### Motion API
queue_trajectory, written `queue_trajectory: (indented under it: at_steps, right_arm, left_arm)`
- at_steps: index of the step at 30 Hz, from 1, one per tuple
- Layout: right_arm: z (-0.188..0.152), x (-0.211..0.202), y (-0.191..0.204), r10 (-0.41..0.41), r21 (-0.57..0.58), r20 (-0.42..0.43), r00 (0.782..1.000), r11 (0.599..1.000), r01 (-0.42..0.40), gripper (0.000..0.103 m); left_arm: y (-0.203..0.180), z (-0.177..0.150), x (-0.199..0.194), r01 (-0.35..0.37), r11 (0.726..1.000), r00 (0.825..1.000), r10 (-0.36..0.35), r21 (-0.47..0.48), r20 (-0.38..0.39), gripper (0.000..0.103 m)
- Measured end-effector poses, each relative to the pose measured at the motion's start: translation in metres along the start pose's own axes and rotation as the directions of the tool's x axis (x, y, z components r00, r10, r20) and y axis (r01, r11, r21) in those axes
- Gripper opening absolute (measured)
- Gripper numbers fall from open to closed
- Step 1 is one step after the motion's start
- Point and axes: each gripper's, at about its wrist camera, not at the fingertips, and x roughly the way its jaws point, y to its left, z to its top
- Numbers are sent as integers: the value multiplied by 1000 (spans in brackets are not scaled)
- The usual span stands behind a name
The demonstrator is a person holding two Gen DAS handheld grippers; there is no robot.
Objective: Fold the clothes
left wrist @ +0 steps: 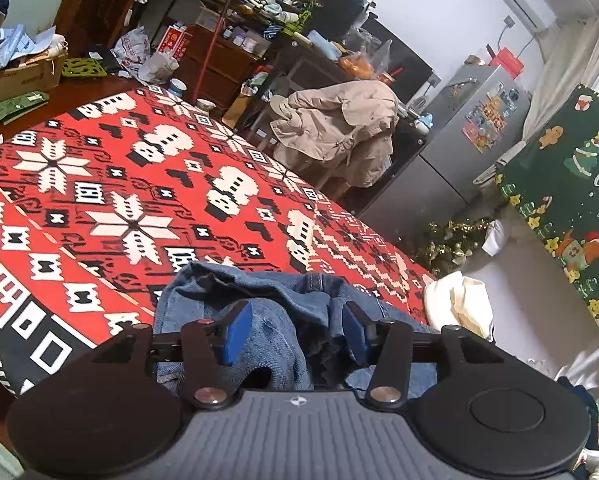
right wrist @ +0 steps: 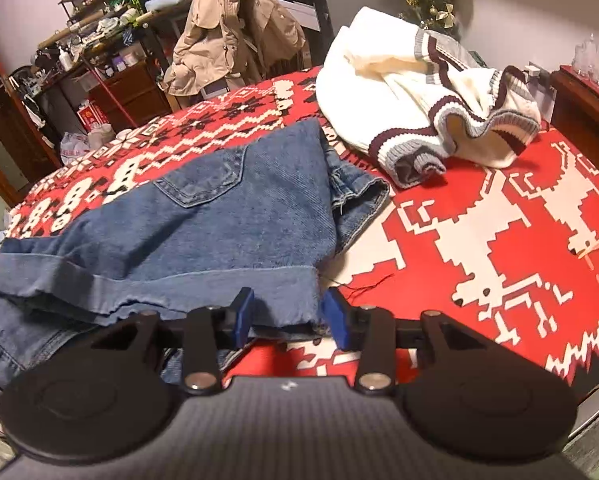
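Denim hem between right fingers; denim bunched between left fingers.

The blue denim garment [right wrist: 171, 220] lies on the red patterned cloth [right wrist: 479, 208], long axis running near-left to far-right. The right gripper [right wrist: 287, 316], fingers apart, straddles its near hem; the left gripper [left wrist: 297, 330], likewise apart, straddles bunched denim. A cream striped sweater [right wrist: 411, 92] lies beyond, in a cluttered room.

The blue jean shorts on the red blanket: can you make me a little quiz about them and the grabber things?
1. True or false: the denim shorts lie on a plain green cloth.
2. What lies beyond the shorts? A) cream sweater B) black boots C) yellow towel
3. Fill in: the right gripper is open around the shorts' ____.

Key: 1 false; 2 A; 3 hem.
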Motion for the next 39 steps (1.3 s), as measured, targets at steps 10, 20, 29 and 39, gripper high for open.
queue_trajectory:
  at_steps: [10, 20, 29, 39]
  right_arm:
    - [41, -24, 14, 85, -22, 106, 991, 996, -83, 5]
    - [156, -3, 75, 131, -174, 181, 975, 980, -99, 5]
    - [250, 49, 113, 54, -164, 249, 967, 986, -13, 8]
    - [246, 58, 87, 70, -163, 198, 978, 986, -37, 32]
  left_arm:
    - [8, -1, 4, -10, 1000, 1000, 10, -20, -11, 50]
    - [15, 0, 6, -34, 999, 999, 33, -21, -17, 50]
    - [18, 6, 13, -50, 999, 999, 50, -13, -22, 50]
    - [13, 10, 20, -53, 998, 997, 53, 15, -51, 50]
